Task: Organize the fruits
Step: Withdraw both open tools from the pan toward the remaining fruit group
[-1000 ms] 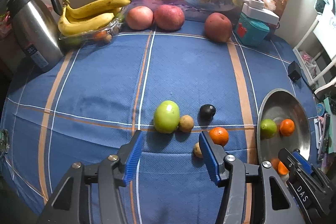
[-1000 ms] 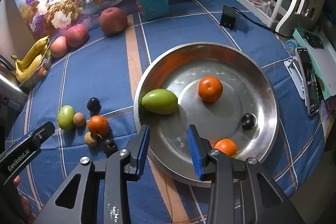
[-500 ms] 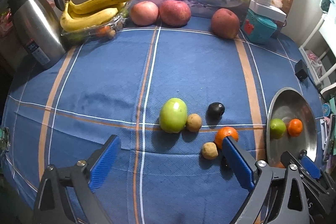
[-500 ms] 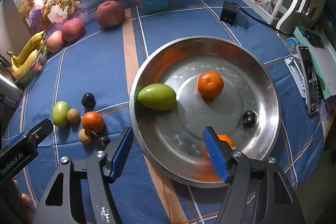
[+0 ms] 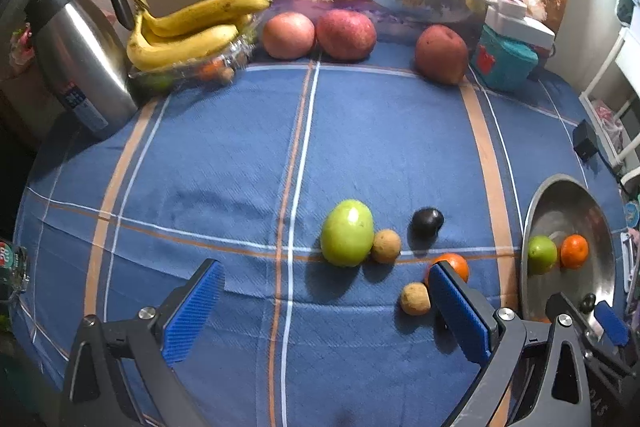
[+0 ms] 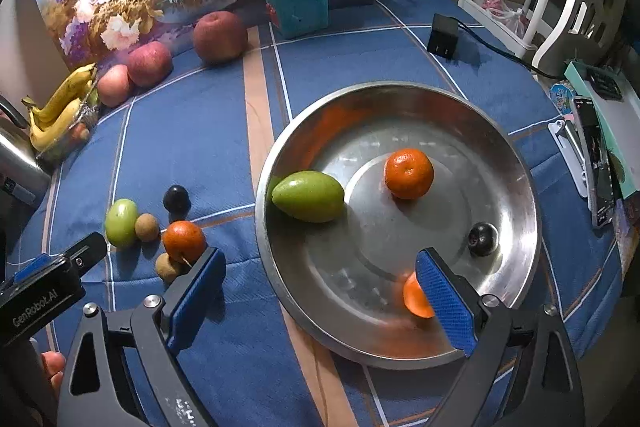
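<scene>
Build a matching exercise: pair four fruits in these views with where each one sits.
1. bananas
2. dark plum
3. green mango
4. red apple

A. inside the steel pan
B. beside the teal box
C. on the clear tray by the kettle
D. on the cloth, touching a small brown fruit

Pairs: 1-C, 2-A, 3-D, 4-B

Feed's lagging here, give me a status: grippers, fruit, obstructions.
Left gripper open, right gripper opening, both empty. Four fruits in metal bowl; loose cluster beside it, orange nearest. Nothing blocking.
</scene>
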`<state>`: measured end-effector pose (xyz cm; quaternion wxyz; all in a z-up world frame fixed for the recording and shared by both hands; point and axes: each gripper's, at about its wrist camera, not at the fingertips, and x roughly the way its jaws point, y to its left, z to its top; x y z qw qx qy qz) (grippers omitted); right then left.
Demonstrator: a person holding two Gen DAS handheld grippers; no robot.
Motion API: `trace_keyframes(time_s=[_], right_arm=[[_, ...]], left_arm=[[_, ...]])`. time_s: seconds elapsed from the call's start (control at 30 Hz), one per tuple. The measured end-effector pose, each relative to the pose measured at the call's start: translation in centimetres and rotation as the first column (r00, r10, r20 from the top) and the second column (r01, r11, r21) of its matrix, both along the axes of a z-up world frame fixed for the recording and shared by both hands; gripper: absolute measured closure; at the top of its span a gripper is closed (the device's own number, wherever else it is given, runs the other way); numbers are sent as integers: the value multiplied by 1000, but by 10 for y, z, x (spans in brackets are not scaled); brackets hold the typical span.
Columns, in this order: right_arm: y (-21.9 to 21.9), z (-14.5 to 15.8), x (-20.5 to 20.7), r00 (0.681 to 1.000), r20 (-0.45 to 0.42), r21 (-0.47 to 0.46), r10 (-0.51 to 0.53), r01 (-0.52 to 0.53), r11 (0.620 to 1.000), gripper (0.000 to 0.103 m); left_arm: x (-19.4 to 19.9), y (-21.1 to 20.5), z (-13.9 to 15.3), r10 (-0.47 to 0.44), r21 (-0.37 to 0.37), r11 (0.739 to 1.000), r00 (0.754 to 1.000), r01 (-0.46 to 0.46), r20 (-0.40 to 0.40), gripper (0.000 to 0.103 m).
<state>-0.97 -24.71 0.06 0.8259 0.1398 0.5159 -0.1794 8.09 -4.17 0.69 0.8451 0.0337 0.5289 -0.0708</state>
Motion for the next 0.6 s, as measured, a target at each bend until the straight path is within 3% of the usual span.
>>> trace_keyframes(time_s=[0.27,0.43,0.6], right_arm=[[7,-5,4,999,16,44,44,-45,998,7],[19,-1,7,992,64,20,105,-106,994,7],[35,-3,16,982,65,21,178,-179,984,7]], left_arm=[[2,1,7,17,20,1000,998,-18,54,0],[6,5,3,61,83,994,997,-64,44,0],[7,17,-4,76,37,996,997,-76,-4,0]])
